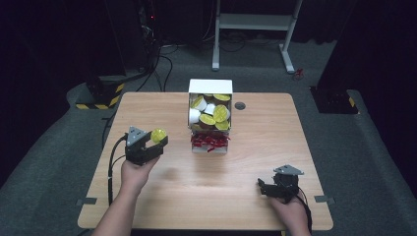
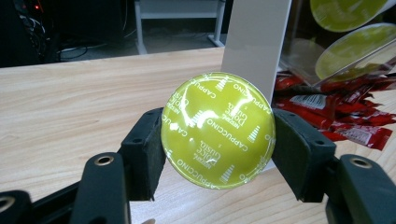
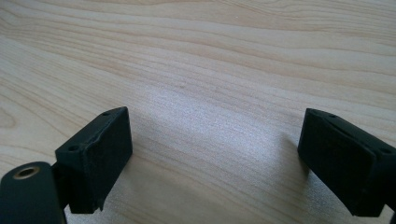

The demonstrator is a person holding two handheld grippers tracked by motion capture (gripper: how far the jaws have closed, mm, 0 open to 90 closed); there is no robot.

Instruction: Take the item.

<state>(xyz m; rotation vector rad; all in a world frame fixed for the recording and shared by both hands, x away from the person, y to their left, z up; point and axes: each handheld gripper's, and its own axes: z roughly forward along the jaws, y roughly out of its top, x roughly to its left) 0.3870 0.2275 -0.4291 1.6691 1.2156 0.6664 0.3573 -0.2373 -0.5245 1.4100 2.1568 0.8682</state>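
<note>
A coffee capsule (image 2: 217, 129) with a shiny yellow-green lid printed CAPPUCCINO sits between the pads of my left gripper (image 2: 219, 151), which is shut on it. From above, that capsule (image 1: 158, 135) and the left gripper (image 1: 156, 140) hang over the left part of the wooden table (image 1: 162, 196), a short way left of the white box (image 1: 210, 86). The box holds several more capsules (image 1: 216, 113) with yellow-green and white faces. My right gripper (image 1: 263, 187) rests low at the table's front right; its jaws stand open over bare wood (image 3: 215, 154).
Red sachets (image 1: 210, 141) lie in a clear tray at the box's near end, also seen as red sachets (image 2: 336, 112). A small round grommet (image 1: 240, 105) sits in the tabletop right of the box. Beyond the table stands a white desk frame (image 1: 255, 22).
</note>
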